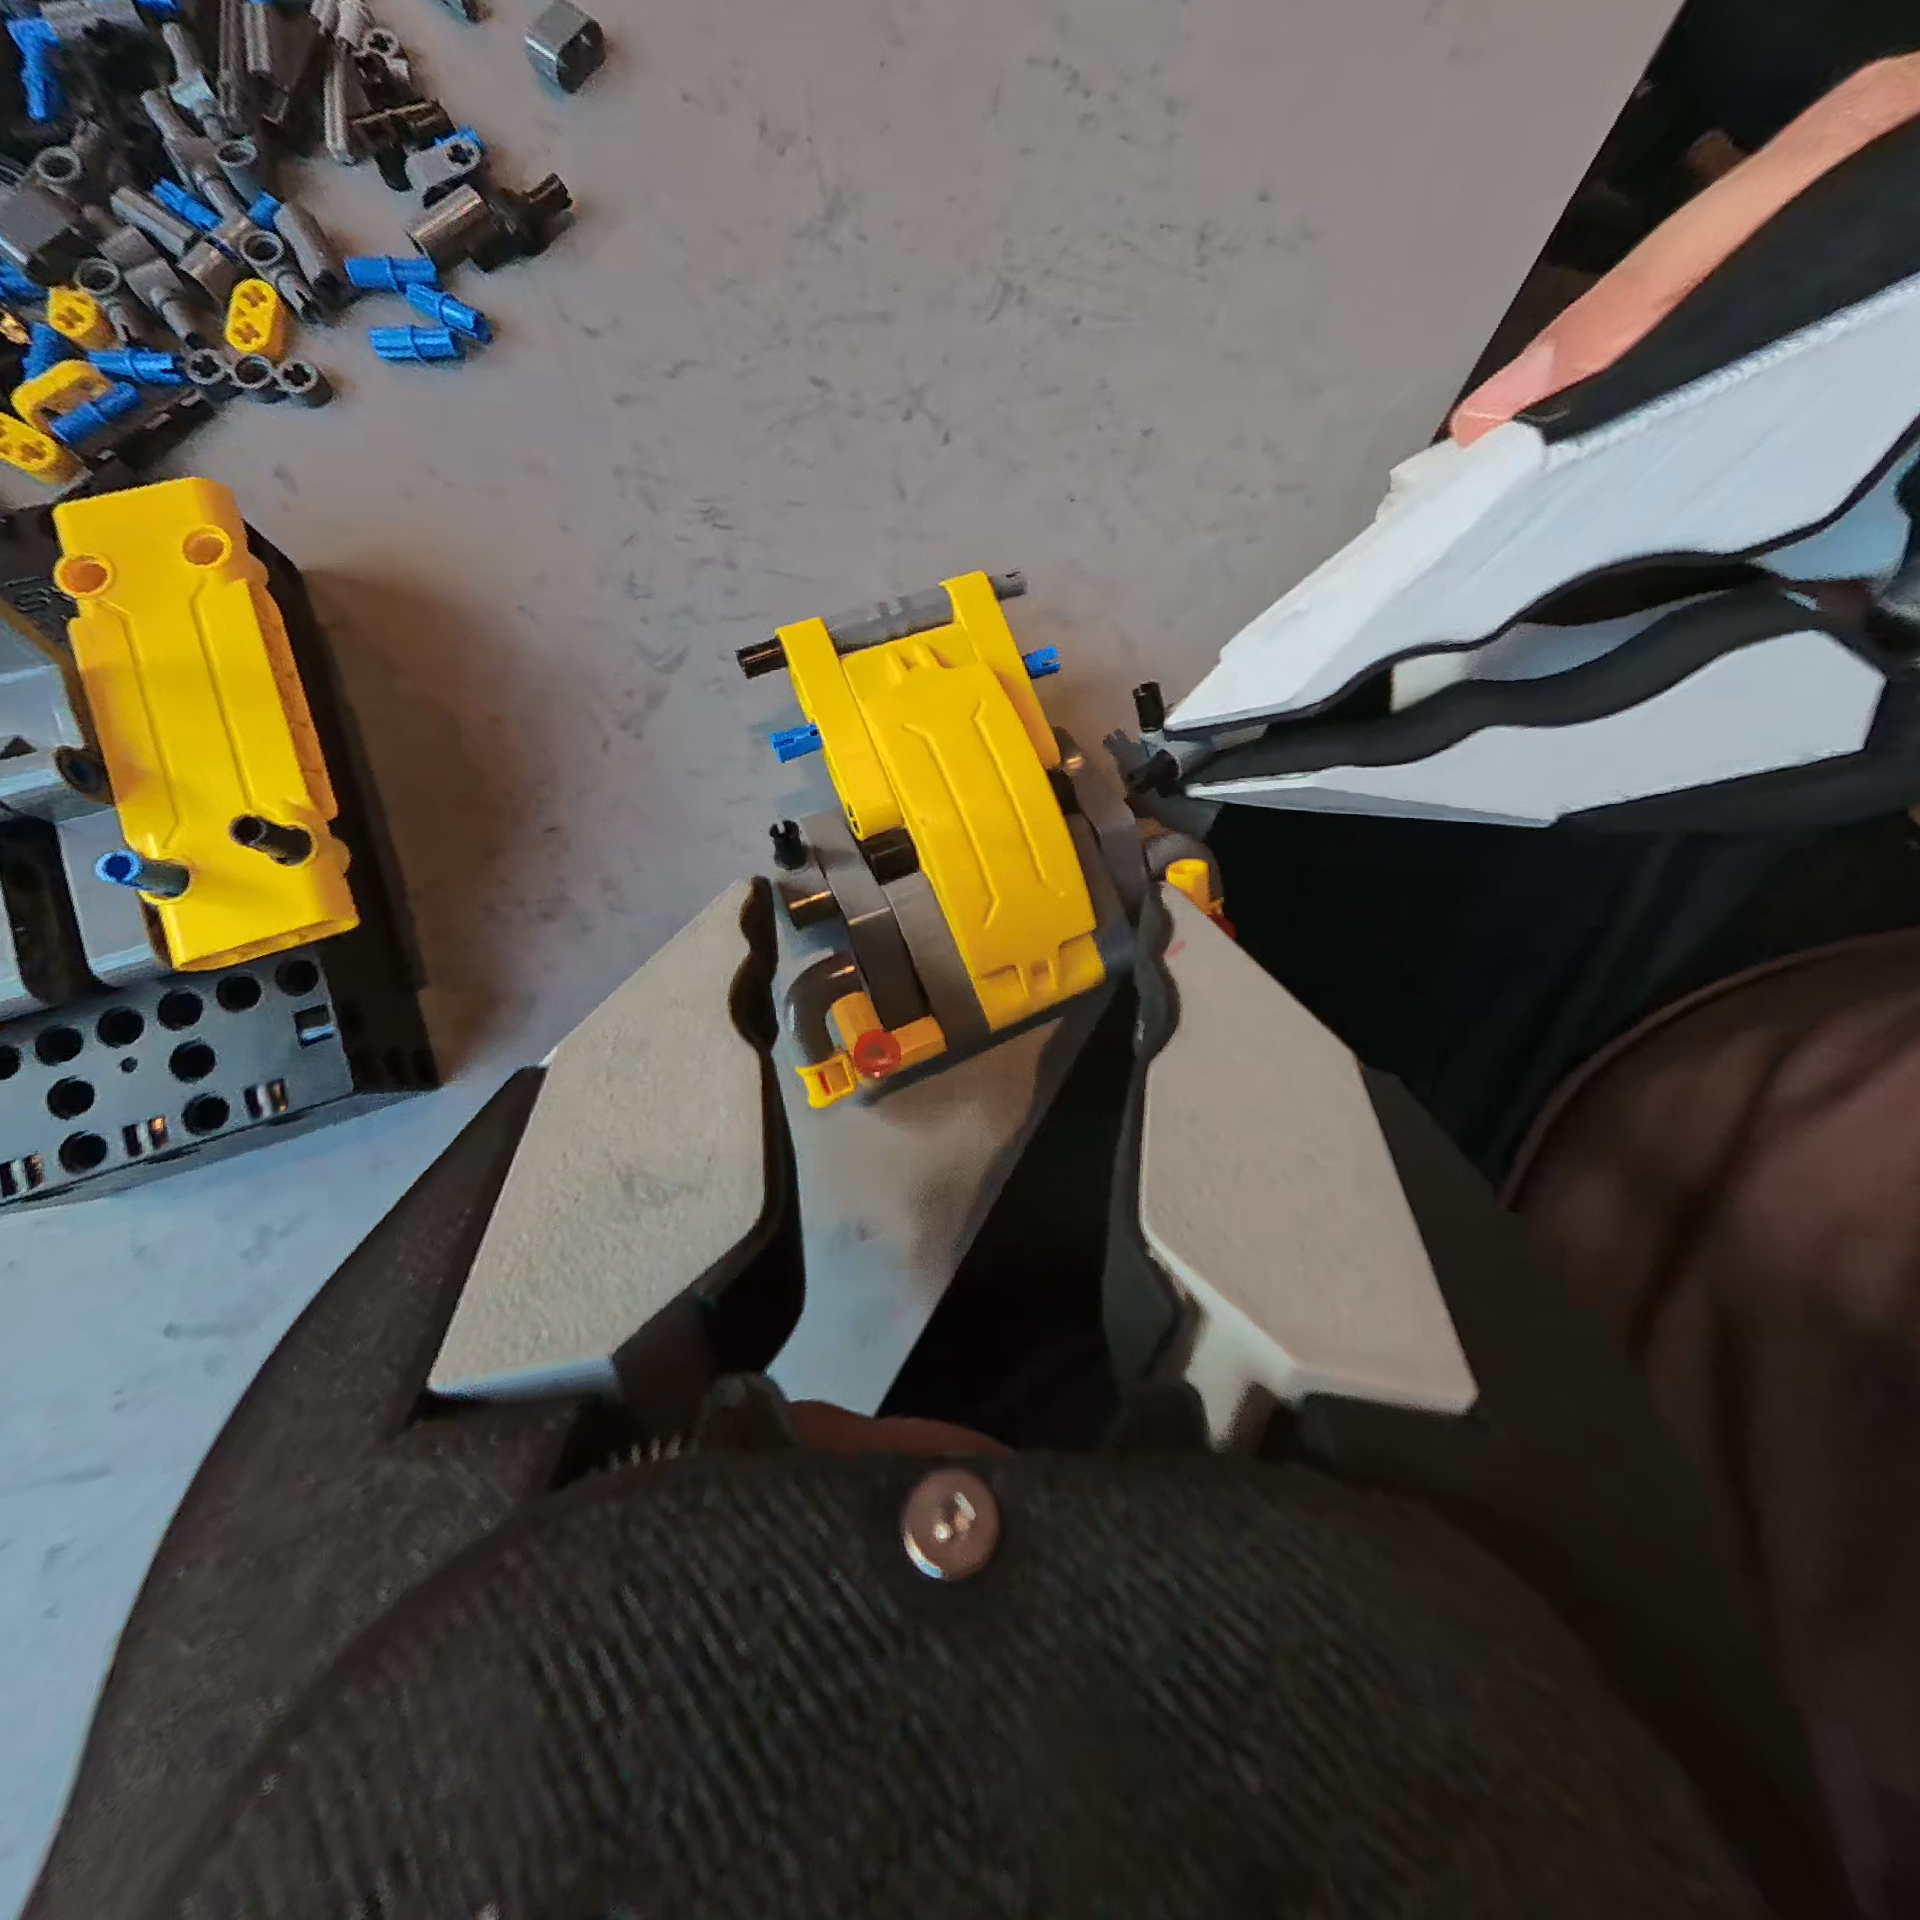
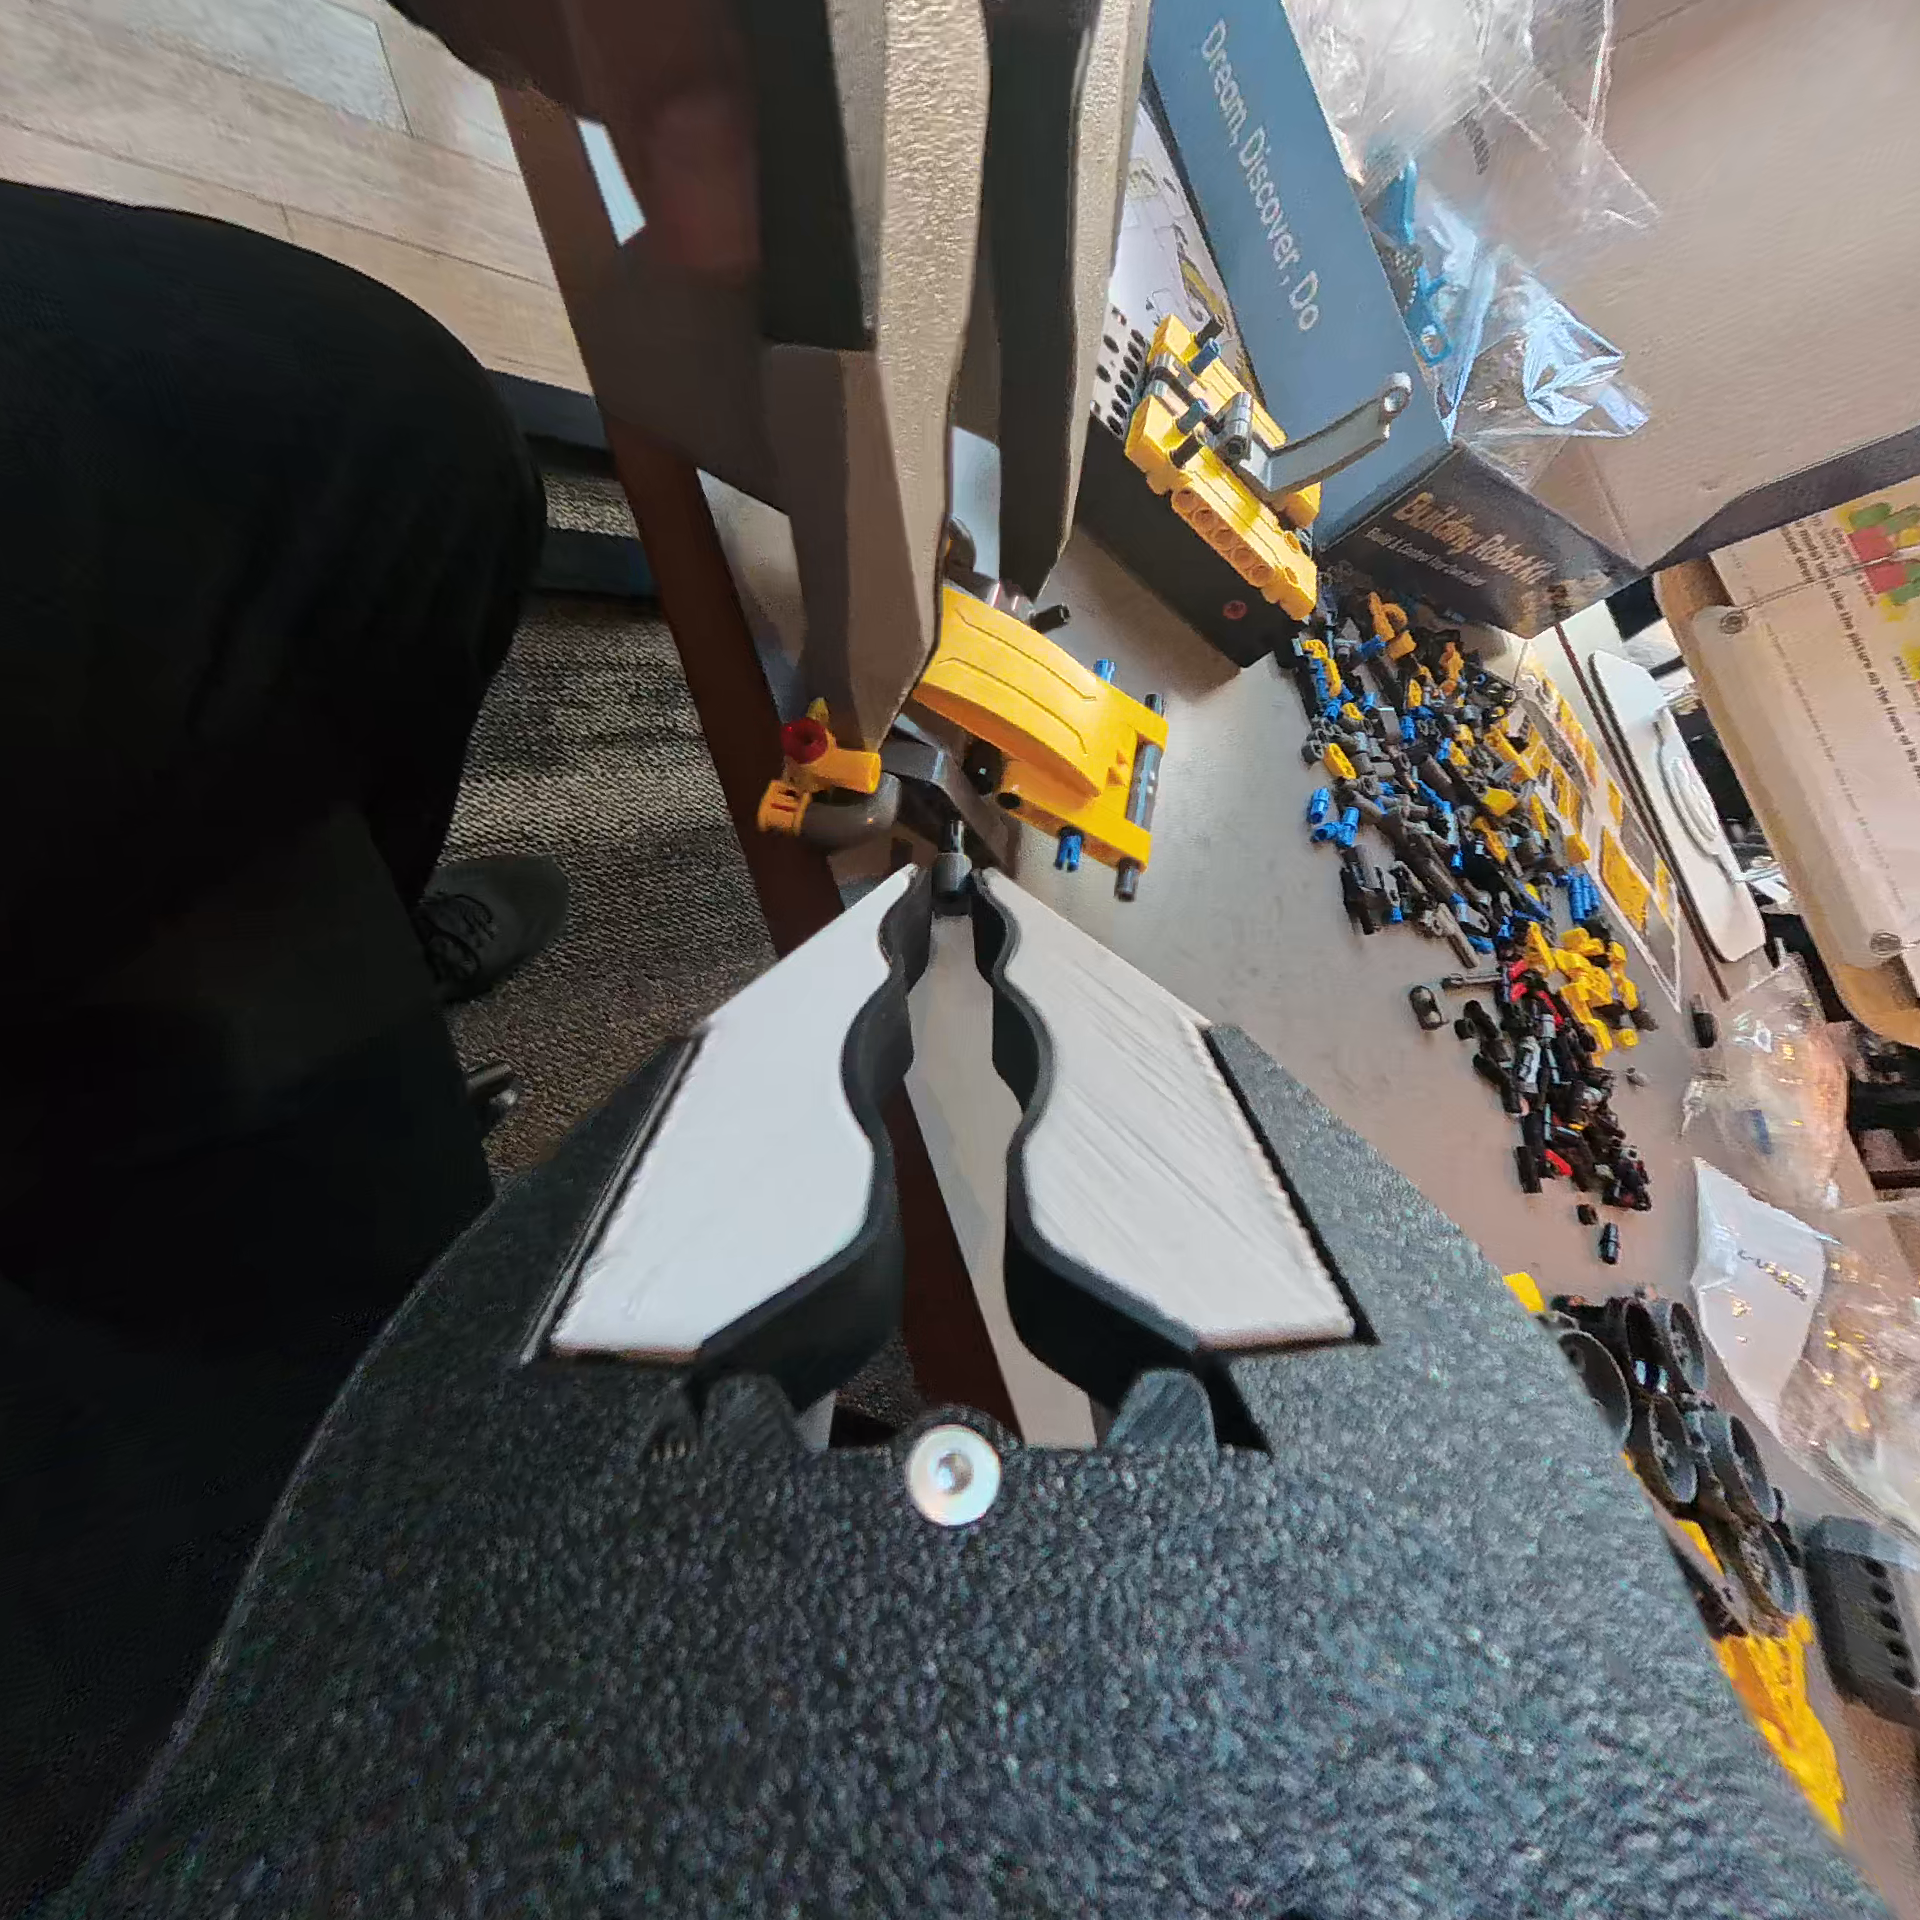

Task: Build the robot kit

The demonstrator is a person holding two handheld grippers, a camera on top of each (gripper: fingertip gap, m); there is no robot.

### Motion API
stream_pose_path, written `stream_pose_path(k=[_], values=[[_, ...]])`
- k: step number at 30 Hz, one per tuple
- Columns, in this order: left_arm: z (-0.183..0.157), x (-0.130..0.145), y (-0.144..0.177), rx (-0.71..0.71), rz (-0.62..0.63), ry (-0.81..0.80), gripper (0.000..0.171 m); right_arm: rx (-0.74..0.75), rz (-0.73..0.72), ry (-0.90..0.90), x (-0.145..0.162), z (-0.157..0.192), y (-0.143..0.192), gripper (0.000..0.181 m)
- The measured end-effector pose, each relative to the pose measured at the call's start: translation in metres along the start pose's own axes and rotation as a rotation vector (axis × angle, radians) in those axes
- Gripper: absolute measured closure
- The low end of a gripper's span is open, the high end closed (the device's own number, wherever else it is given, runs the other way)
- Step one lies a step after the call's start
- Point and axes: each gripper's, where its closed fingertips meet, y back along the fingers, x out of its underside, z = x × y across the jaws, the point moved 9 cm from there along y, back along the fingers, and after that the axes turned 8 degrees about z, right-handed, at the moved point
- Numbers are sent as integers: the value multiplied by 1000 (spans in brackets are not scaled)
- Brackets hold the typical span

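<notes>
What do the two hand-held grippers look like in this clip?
Left hand-held gripper: flat grey angular fingers with wavy black inner pads, on a black textured body with a silver screw. Right hand-held gripper: the same build, but with white fingers.

My left gripper (image 1: 961, 914): flat grey angular fingers (image 1: 634, 1143), black wavy-edged pads along the inner sides, a black ribbed-texture body with one silver screw (image 1: 951, 1524) at centre. My right gripper (image 2: 948, 883): white ridged fingers (image 2: 748, 1174), black wavy liners, a pebbled black body, and a silver screw (image 2: 953, 1475) too. I wear dark trousers (image 2: 208, 727) and a dark shoe (image 2: 488, 914).
</notes>
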Motion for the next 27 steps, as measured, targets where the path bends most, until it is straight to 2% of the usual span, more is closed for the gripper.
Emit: stream_pose_path(k=[7,13,16,22,27], values=[[9,-1,-2,108,-17,-23,108,89,28,78,3,4,3,177],[14,-5,-1,176,36,-63,111,161,50,78,-4,11,11,177],[11,-7,1,148,42,-82,110,208,64,69,-8,15,17,177],[0,-8,22,89,-50,-83,104,357,125,62,-3,21,27,177],[-6,-6,27,48,-117,-78,107,531,101,-66,-19,-10,54,178]])
